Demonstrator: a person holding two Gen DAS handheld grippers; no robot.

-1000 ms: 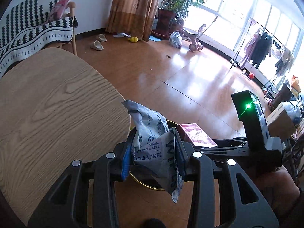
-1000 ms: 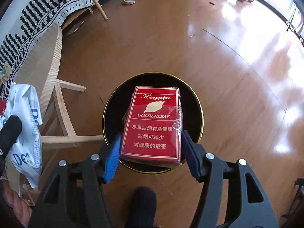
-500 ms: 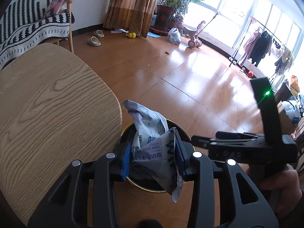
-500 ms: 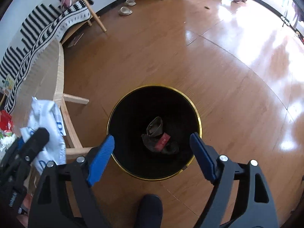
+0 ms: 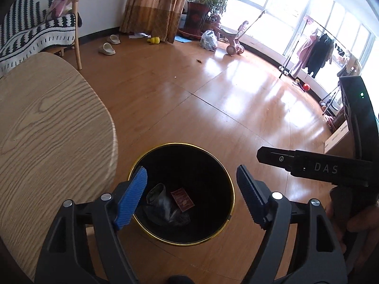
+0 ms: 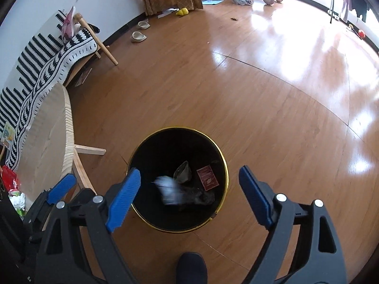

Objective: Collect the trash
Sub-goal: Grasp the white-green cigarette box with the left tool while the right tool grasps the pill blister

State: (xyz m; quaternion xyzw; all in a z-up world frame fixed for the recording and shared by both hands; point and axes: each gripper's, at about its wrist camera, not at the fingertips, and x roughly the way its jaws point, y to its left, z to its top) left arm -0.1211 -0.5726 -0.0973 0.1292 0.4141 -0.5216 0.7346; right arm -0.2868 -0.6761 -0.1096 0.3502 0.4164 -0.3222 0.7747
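Black metal with a thin gold rim, the round trash bin (image 5: 220, 165) sits on the glossy wooden floor (image 5: 236, 99) in the lower middle of both views. We hold both claws above it. Our left claw (image 5: 191, 196) is spread wide with nothing between its blue ribbed pads (image 5: 131, 198). Our right claw (image 6: 188, 195) is likewise spread wide and empty; in the left wrist view its black body reaches in from the right edge of the frame.

Down in the bin lies the flat red cigarette pack (image 5: 182, 199), face up, towards the right of the bin's floor. Just left of it rests a crumpled grey wrapper (image 5: 157, 193), on dark scraps we cannot make out. In the right wrist view a blurred white-and-grey wipes packet (image 6: 169, 189) shows inside the bin's mouth, left of centre; whether it is touching the other trash we cannot tell.

At the left of the frames, the rounded light-wood worktop (image 5: 47, 127) stands just beside the bin. In the upper left, a black-and-white patterned blanket (image 6: 42, 64) is draped over a wooden bench.
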